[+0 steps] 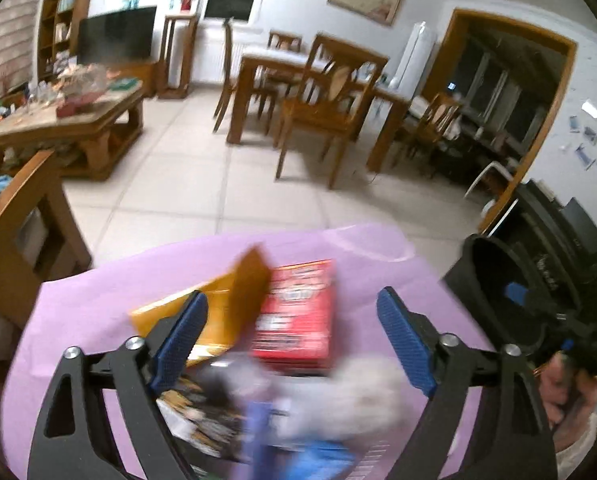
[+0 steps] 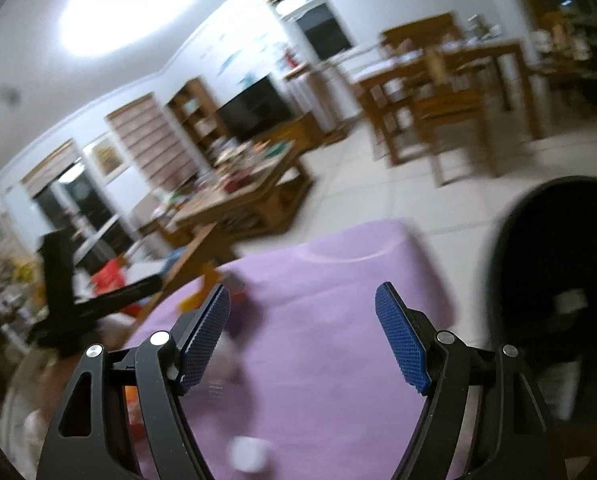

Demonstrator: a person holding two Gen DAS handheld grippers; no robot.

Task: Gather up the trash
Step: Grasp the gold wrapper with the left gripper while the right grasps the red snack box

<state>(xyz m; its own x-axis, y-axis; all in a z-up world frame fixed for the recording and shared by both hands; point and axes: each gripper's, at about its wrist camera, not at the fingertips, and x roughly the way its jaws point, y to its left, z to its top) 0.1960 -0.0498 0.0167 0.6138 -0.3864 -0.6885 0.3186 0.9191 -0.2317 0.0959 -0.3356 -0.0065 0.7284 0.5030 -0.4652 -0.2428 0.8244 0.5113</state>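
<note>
1. The left gripper (image 1: 290, 340) hangs over the purple table (image 1: 78, 312) with its blue-padded jaws spread wide and nothing between them.
2. The right gripper (image 2: 302, 340) is likewise spread and empty, tilted over a bare part of the purple table (image 2: 338, 360), with the black bin (image 2: 558, 280) at about 2 o'clock from it.
3. The trash lies directly under the left gripper: a red box (image 1: 298, 312) at 12 o'clock just beyond the fingertips, an orange packet (image 1: 226, 300) at 11 o'clock beside the left finger, and a pale crumpled wad (image 1: 362, 392), blurred, low between the jaws at about 5 o'clock.
4. The red box's long axis runs roughly 12-to-6, along the gripper's line of sight, so the jaws straddle its short side; this looks the easier grasp.
5. The orange packet appears partly lifted, its edge slanting toward 1 o'clock; its exact lie is too blurred to settle.
6. The black bin (image 1: 498, 300) sits at 3 o'clock from the left gripper, just off the table's right edge.
7. The left gripper is clearly the nearer to the pile; the right is nearer the bin.
8. A small white object (image 2: 250, 454) lies near the right gripper at 6 o'clock; what it is I cannot tell.
</note>
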